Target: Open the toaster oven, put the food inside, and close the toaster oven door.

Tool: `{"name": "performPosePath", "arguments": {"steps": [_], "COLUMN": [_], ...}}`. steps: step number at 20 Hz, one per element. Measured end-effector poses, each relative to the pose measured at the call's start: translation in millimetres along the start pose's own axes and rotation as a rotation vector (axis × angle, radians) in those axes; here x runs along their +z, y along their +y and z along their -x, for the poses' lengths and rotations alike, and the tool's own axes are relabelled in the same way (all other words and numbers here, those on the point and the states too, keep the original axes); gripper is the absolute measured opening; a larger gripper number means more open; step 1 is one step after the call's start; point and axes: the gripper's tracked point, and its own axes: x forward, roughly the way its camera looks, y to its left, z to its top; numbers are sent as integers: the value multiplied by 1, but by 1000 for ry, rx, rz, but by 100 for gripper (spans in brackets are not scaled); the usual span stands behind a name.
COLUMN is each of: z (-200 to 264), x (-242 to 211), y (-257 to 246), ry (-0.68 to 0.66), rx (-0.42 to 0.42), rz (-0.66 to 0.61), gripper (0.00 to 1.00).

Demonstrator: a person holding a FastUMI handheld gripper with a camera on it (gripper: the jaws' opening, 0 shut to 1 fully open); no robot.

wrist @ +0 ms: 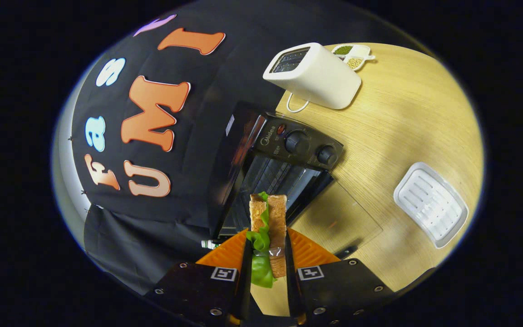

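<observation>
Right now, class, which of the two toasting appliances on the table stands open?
The black toaster oven just ahead of the claw: its glass door lies folded down. The white slot toaster has no door.

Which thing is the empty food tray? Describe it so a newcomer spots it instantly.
Start at the black toaster oven on the wooden table, its glass door folded down. Beyond the door's far side lies the white tray, alone on bare wood. Unlike the white pop-up toaster and seed dish, it is flat, ribbed and rounded-rectangular.
</observation>
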Motion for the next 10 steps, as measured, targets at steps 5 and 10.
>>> {"name": "performPosePath", "arguments": {"steps": [5,10], "z": [-52,-92], "x": [1,4], "y": [-3,-7], "ry": [-113,-237], "rx": [14,-5], "rz": [-119,-193], "gripper": [34,35]}}
